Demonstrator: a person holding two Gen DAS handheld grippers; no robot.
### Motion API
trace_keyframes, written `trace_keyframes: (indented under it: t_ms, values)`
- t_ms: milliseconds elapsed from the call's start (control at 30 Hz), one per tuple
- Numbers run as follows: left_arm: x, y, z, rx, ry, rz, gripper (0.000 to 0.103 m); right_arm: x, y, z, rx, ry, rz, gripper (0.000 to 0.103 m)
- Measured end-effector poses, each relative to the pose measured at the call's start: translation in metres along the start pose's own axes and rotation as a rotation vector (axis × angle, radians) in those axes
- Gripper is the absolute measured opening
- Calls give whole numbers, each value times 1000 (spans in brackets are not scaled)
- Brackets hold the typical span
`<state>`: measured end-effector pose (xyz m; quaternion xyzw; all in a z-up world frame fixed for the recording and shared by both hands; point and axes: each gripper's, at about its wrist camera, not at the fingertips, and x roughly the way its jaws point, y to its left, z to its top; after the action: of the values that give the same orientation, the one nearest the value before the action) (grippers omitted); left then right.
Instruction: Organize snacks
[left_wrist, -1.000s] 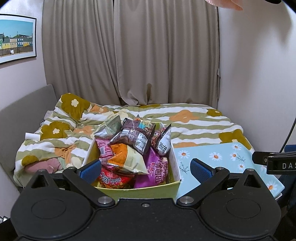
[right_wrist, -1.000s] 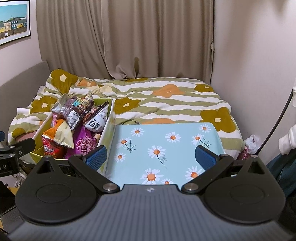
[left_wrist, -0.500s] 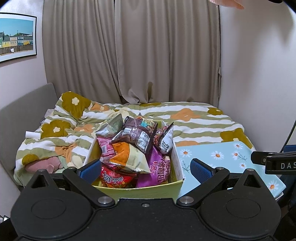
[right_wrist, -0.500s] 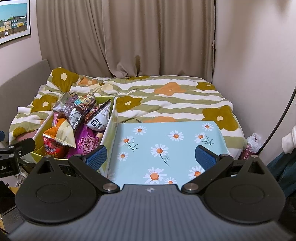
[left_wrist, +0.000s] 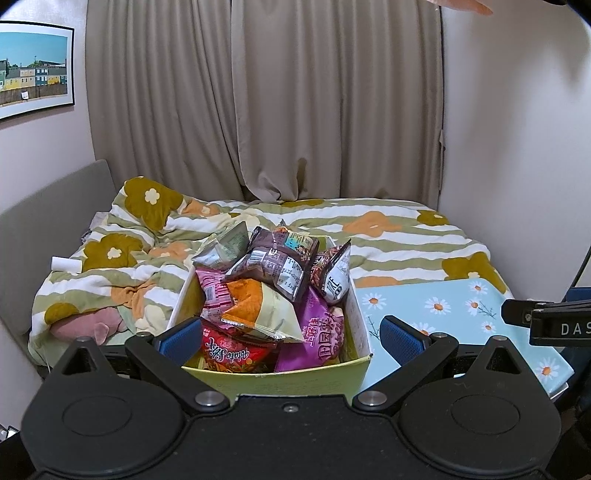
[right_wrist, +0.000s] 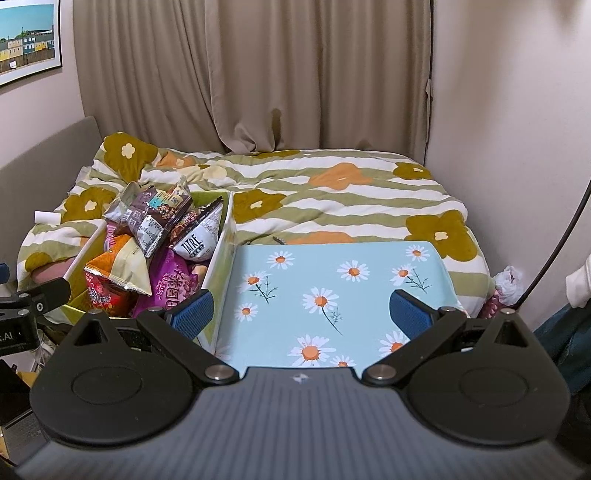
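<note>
A yellow-green box (left_wrist: 280, 380) (right_wrist: 225, 240) stands on the bed, heaped with several snack bags. A brown bag (left_wrist: 277, 262) (right_wrist: 155, 218) lies on top, an orange-and-cream bag (left_wrist: 258, 310) (right_wrist: 122, 273) below it, a purple bag (left_wrist: 317, 332) (right_wrist: 173, 288) and a red bag (left_wrist: 232, 354) lower down. My left gripper (left_wrist: 290, 334) is open just before the box, with nothing between its fingers. Right of the box lies a light-blue daisy-print board (right_wrist: 332, 295) (left_wrist: 461, 317). Over its near edge my right gripper (right_wrist: 301, 314) is open and holds nothing.
The bed carries a striped flower-print duvet (right_wrist: 332, 192) (left_wrist: 388, 236). A grey headboard (left_wrist: 48, 199) runs along the left, curtains (left_wrist: 258, 99) hang behind, a wall (right_wrist: 517, 129) closes the right. A pink plush (left_wrist: 88, 325) lies by the box. A dark cable (right_wrist: 554, 251) hangs at right.
Both views have shifted slightly, so the box and the board sit a little higher and closer in frame. Both grippers stay open. Nothing on the bed has moved.
</note>
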<state>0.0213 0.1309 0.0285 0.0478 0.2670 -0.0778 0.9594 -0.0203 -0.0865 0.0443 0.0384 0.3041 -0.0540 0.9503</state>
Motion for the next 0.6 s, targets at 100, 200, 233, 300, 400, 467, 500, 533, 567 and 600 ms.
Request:
trace_keyframes:
  t_ms: [100, 200, 233, 300, 400, 467, 500, 533, 567, 600]
  values:
    - [2, 0, 0, 3, 4, -4, 103, 0, 0, 0, 1, 1, 1, 103]
    - [5, 0, 1, -1, 11, -15, 103, 1, 1, 1, 0, 2, 1, 103]
    - [5, 0, 2, -3, 7, -18, 103, 1, 1, 1, 0, 2, 0, 103]
    - [5, 0, 3, -8, -3, -12, 103, 1, 2, 1, 0, 1, 0, 103]
    - [5, 2, 5, -15, -18, -11, 103, 3, 1, 1, 3, 2, 1, 103]
    - [5, 2, 7, -22, -24, -4, 103, 3, 1, 1, 3, 2, 2, 103]
    - [6, 3, 8, -26, -24, 2, 103, 3, 1, 1, 2, 2, 1, 103]
    - [7, 4, 9, -28, -22, 3, 103, 3, 2, 1, 2, 2, 1, 103]
    - [8, 5, 9, -33, -21, 0, 103, 4, 1, 2, 3, 2, 1, 103]
    - [9, 7, 9, -40, -20, -1, 103, 4, 2, 1, 3, 3, 1, 103]
